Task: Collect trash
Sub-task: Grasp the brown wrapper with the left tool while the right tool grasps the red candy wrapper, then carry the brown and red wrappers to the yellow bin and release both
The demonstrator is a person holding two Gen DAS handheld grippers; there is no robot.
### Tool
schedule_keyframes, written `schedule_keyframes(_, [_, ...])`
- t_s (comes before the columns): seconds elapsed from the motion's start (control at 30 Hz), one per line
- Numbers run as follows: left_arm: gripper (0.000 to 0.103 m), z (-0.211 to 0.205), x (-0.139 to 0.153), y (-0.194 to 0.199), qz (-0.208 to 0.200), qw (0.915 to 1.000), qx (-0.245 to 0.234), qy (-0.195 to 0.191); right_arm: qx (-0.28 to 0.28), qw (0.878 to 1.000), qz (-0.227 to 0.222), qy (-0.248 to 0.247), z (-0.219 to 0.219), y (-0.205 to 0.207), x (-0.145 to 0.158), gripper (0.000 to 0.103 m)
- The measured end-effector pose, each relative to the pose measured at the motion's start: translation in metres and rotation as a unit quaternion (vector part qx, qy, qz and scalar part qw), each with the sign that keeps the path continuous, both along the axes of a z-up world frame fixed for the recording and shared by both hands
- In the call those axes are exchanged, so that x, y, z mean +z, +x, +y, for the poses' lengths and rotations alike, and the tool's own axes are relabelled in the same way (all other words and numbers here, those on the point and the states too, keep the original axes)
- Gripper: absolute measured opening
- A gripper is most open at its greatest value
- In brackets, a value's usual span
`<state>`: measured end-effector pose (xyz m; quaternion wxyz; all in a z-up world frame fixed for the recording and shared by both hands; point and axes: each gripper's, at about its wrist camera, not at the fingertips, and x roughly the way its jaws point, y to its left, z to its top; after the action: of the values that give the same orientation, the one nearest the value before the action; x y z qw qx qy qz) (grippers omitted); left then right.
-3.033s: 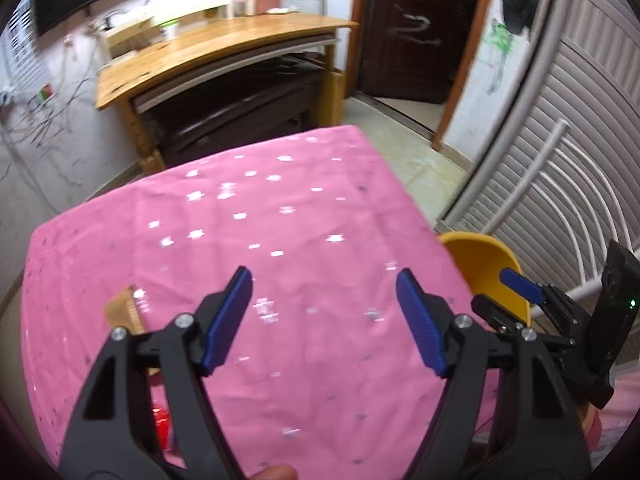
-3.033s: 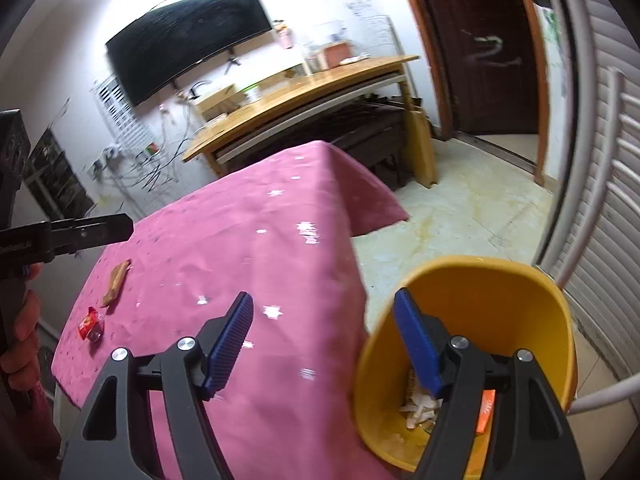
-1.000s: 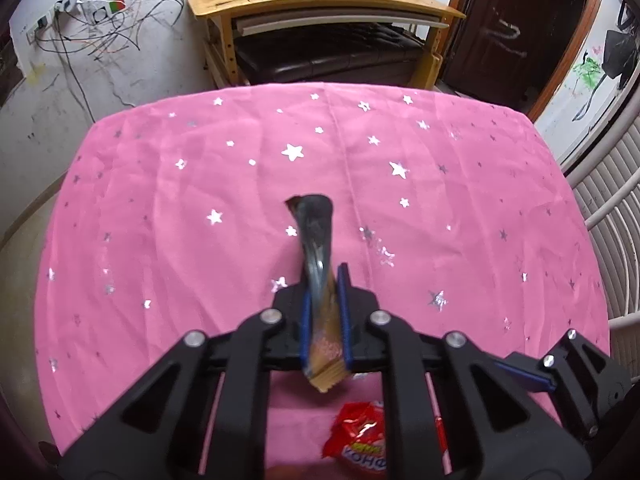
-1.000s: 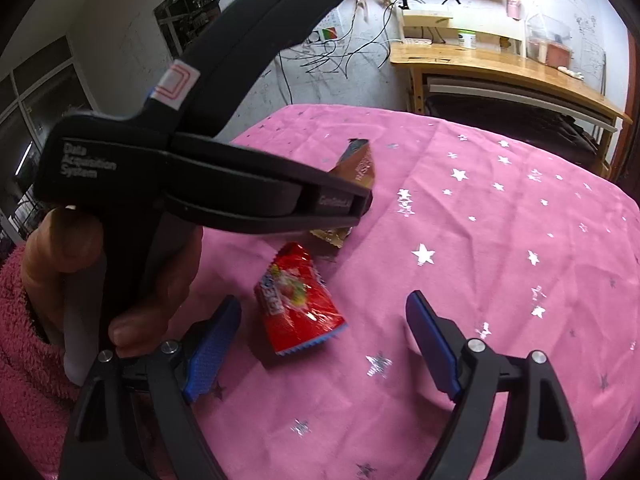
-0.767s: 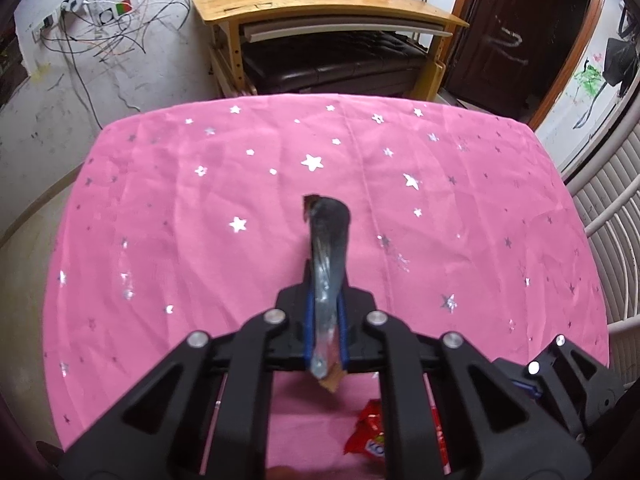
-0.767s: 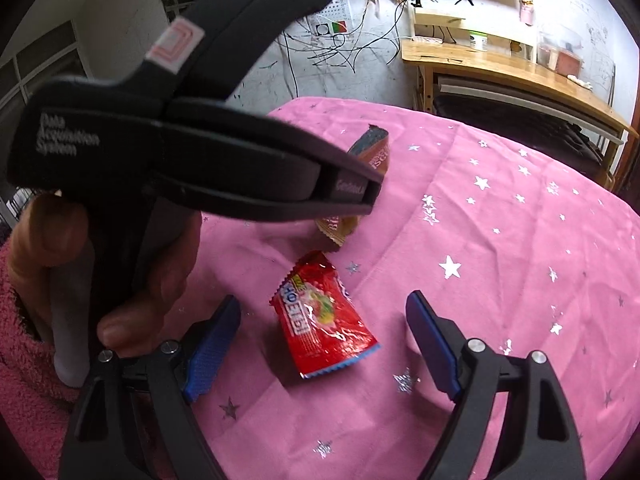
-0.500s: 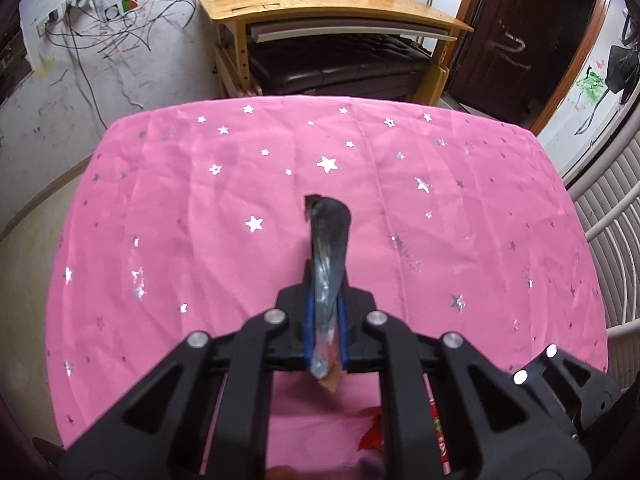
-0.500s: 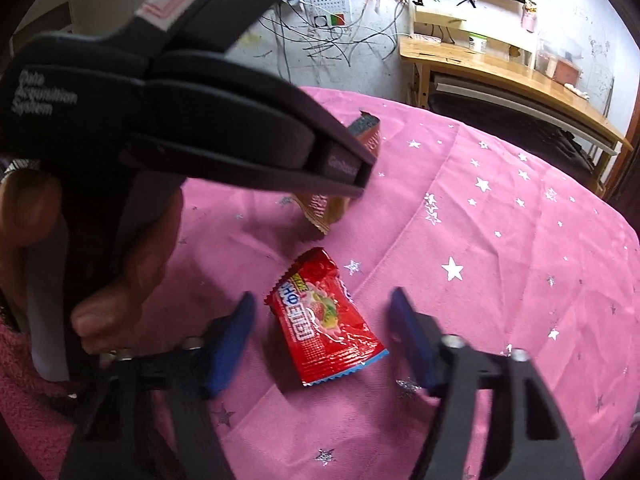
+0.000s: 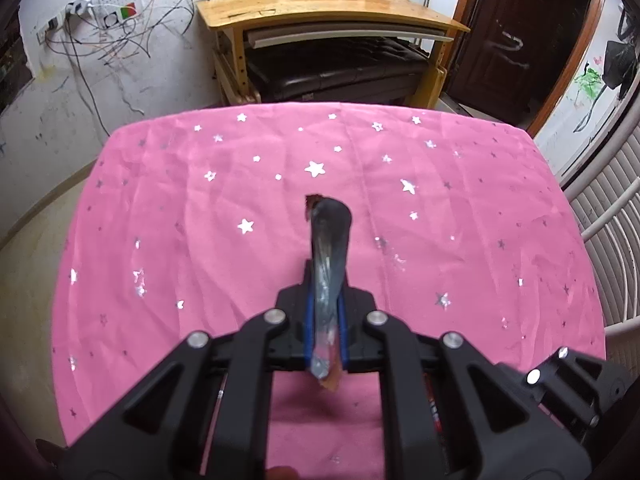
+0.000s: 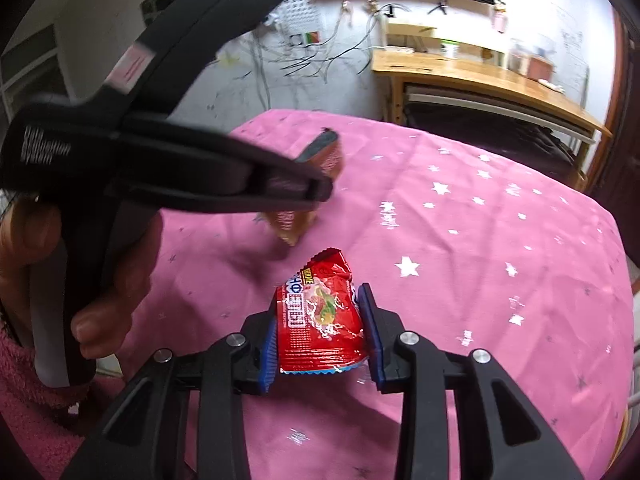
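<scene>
Two pieces of trash are showing, and neither is binned yet, so by my reckoning the collecting is only partway along. From the left wrist view, the left gripper (image 9: 325,322) is clenching a long brown snack wrapper (image 9: 329,248), pinching it edge-on between blue pads; the wrapper is sticking up and forward with a dark, curled top and a torn orange tail hanging below the jaws. Below it, the pink tablecloth (image 9: 200,216), scattered with silver stars, is lying wrinkled and otherwise bare in this view. Beyond the table, a wooden desk (image 9: 332,4) is standing against the wall. No bin is appearing here. From the right wrist view, the right gripper (image 10: 320,330) is closing around a red candy packet (image 10: 320,316), its blue pads pressing both side edges so that the foil is bowing up between them; whether the packet is lifting off the pink tablecloth (image 10: 500,280) I cannot tell. The packet is glossy and crinkled, with white lettering and a serrated top edge. To the left, blurred, the left gripper (image 10: 320,190) is hanging above the cloth, gripping the brown snack wrapper (image 10: 326,156). Carrying both pieces to a bin is what seems left.
</scene>
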<state>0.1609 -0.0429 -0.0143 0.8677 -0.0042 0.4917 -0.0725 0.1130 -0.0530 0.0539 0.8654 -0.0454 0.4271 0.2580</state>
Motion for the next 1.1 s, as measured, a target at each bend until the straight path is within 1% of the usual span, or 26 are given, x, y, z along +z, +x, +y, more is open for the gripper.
schedule_keyframes(0.2, [0.008, -0.019, 0.008, -0.003, -0.009, 0.9998, -0.013, 0.011, -0.039, 0.999, -0.001, 0.026, -0.046, -0.001, 0.003, 0.030])
schedule_keyframes(0.43, [0.008, -0.058, 0.014, -0.005, -0.016, 0.9986, -0.043, 0.027, -0.083, 0.996, -0.012, 0.038, -0.090, -0.013, 0.008, 0.030])
schedule_keyframes(0.57, [0.009, -0.082, 0.016, -0.006, -0.019, 0.9975, -0.059, 0.035, -0.112, 0.992, -0.016, 0.049, -0.122, -0.018, 0.010, 0.030])
schedule_keyframes(0.63, [0.009, -0.094, 0.017, -0.007, -0.021, 0.9968, -0.067, 0.039, -0.128, 0.990, -0.020, 0.054, -0.142, -0.029, 0.012, 0.030])
schedule_keyframes(0.87, [0.009, -0.135, 0.018, -0.010, -0.024, 0.9939, -0.094, 0.053, -0.188, 0.979, -0.037, 0.071, -0.208, -0.042, 0.016, 0.030])
schedule_keyframes(1.1, [0.009, -0.176, 0.019, -0.017, -0.027, 0.9897, -0.125, 0.064, -0.263, 0.960, -0.045, 0.079, -0.279, -0.062, 0.008, 0.030])
